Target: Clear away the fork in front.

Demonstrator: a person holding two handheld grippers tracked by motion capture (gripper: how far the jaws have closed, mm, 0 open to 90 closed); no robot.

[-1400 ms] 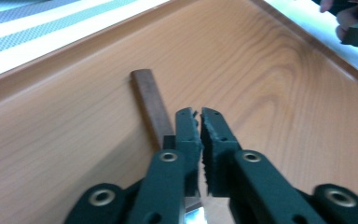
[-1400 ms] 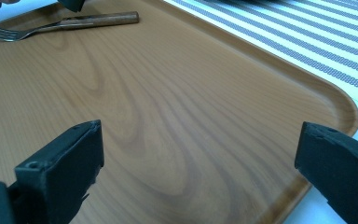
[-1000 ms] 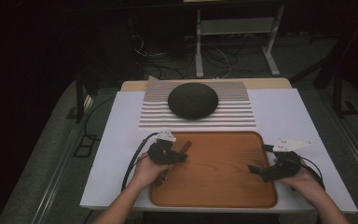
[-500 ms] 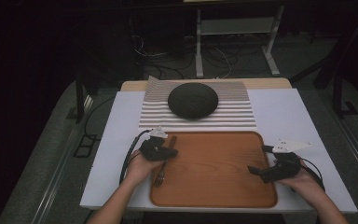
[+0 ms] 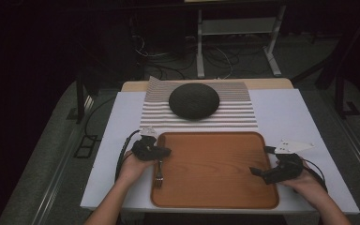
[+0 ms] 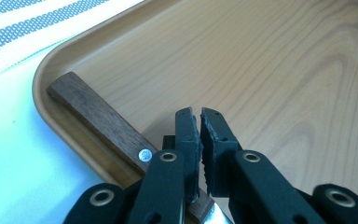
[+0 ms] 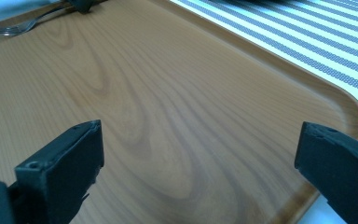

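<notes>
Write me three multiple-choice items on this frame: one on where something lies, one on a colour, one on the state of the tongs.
1. Where does the fork lie?
A. along the left edge of the wooden tray
B. on the striped mat
C. on the floor

2. What colour is the dome-shaped thing on the striped mat?
A. white
B. dark grey to black
C. orange

3. How do the right tongs stand?
A. shut on the fork
B. shut on the tray's rim
C. wide open over the tray

Answers:
1. A, since the high view shows the fork at the tray's left edge, under the left tongs.
2. B, since the high view shows it dark against the pale stripes.
3. C, since the right gripper view shows the jaws far apart with bare wood between them.
</notes>
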